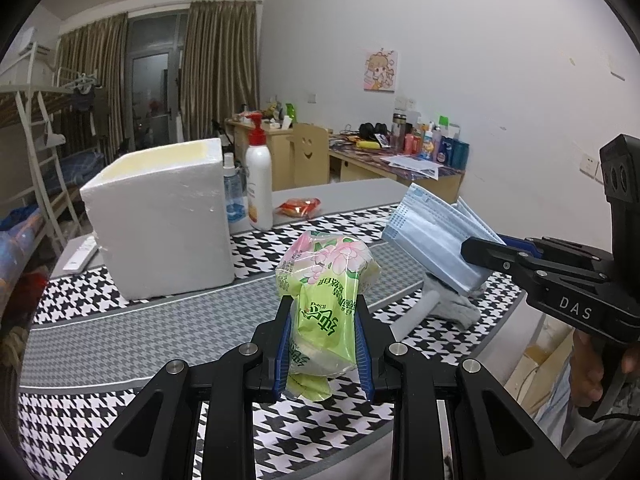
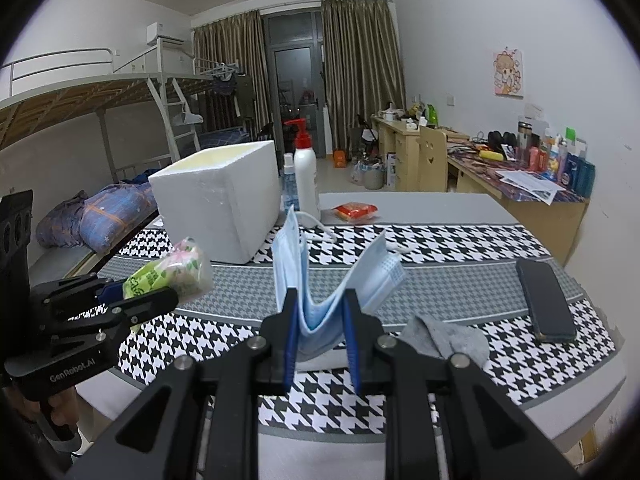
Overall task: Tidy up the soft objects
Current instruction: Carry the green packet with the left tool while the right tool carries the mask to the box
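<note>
My left gripper (image 1: 322, 312) is shut on a green and pink tissue pack (image 1: 326, 280), held above the houndstooth tablecloth (image 1: 120, 328). The same pack (image 2: 168, 274) shows at the left of the right wrist view, in the left gripper (image 2: 160, 300). My right gripper (image 2: 320, 304) is shut on a folded stack of blue face masks (image 2: 320, 304), bent into a U between the pads. In the left wrist view the masks (image 1: 432, 236) hang from the right gripper (image 1: 480, 256). A grey sock (image 2: 448, 338) lies on the cloth just below and to the right of the masks.
A white foam box (image 1: 164, 220), open at the top, stands at the back left of the table. Behind it are a pump bottle (image 1: 258, 184) and a spray bottle (image 1: 232, 192). A red snack packet (image 2: 356, 212) lies farther back. A black phone (image 2: 546, 300) rests at the right.
</note>
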`<state>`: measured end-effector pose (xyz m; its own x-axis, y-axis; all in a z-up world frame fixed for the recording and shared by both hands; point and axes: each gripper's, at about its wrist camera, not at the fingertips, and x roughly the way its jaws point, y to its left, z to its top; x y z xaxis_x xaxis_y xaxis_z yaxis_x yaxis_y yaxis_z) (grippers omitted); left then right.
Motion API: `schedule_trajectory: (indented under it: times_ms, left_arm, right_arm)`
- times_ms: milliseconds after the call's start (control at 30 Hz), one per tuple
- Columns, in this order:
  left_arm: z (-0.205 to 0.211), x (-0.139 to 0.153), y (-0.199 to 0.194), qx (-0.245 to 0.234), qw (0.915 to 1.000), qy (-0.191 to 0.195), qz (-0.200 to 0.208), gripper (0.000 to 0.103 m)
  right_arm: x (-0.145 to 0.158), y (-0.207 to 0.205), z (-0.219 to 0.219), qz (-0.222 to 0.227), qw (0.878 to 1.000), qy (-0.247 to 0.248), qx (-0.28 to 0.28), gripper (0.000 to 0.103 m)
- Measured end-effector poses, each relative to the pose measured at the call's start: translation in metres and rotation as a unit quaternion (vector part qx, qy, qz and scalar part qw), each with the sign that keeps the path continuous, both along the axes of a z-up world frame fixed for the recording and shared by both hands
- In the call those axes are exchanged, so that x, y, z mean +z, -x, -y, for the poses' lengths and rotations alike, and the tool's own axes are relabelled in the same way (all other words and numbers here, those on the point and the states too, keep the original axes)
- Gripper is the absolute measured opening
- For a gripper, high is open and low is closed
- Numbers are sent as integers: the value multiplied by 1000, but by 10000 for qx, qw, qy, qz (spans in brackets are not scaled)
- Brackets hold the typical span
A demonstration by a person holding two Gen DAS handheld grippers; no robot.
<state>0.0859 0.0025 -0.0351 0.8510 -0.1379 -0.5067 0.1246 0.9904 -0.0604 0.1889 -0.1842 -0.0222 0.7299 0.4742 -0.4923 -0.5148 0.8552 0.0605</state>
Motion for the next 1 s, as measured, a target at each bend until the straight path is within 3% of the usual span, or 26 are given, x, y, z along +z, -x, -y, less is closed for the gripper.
schedule_trajectory:
  times_ms: [1000]
  left_arm:
    - [-26,39,-16,336,9982,-244,431,29]
  right_arm:
    - [19,-25,-28,229,9989,-184,377,25]
